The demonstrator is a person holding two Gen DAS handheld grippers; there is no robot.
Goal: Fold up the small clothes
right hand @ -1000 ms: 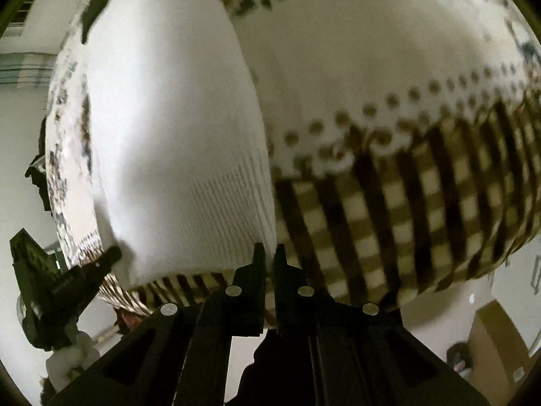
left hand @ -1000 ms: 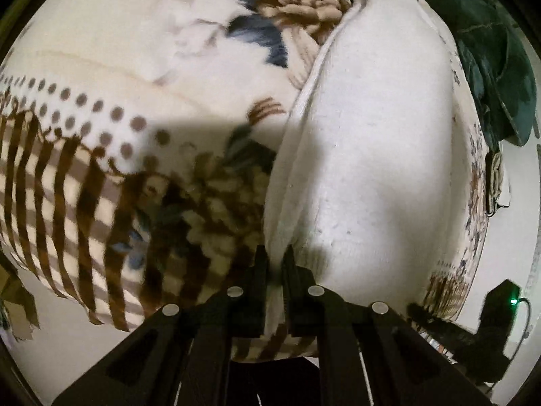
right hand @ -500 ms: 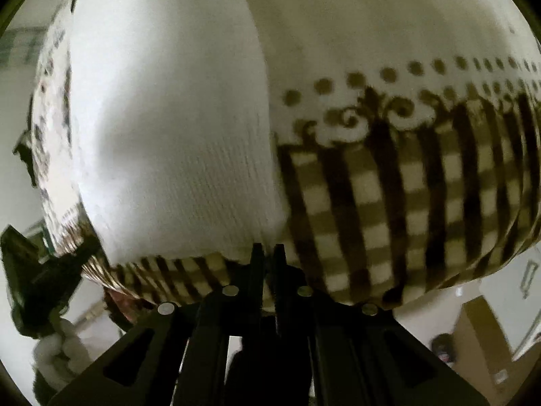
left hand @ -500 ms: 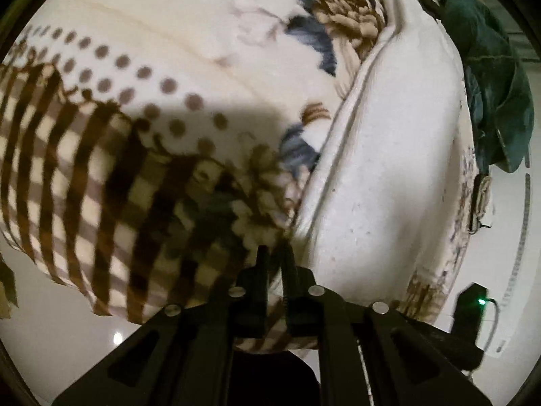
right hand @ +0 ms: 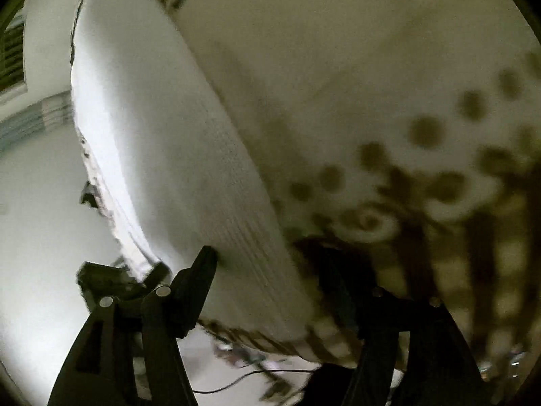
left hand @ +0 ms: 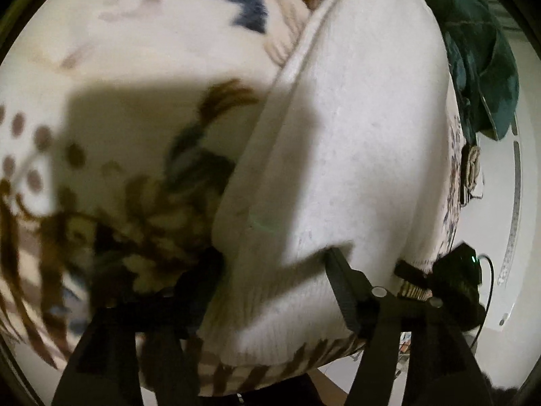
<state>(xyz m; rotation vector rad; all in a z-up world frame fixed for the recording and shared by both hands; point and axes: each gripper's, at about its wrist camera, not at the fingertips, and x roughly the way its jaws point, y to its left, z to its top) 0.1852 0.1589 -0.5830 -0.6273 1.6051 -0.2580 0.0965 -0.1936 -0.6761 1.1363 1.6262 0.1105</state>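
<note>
A white knit garment lies folded on a patterned blanket, its ribbed hem towards me. My left gripper hovers over the hem's left corner. Its jaws are opening, and the fabric lies loose between them, not pinched. In the right wrist view the same garment runs up the left side. My right gripper sits at the hem's right corner, jaws also opening, with the ribbed edge between them and unpressed. Each view shows the other gripper at the far corner: the right one, the left one.
The blanket has flowers, brown dots and a brown striped border that hangs over the near edge. A dark green cloth lies at the far right. Pale floor lies beyond the edge, with a cable on it.
Both grippers were shut on the white garment's near corners. Now both stand spread and the hem lies free. Both cameras have dropped closer to the blanket.
</note>
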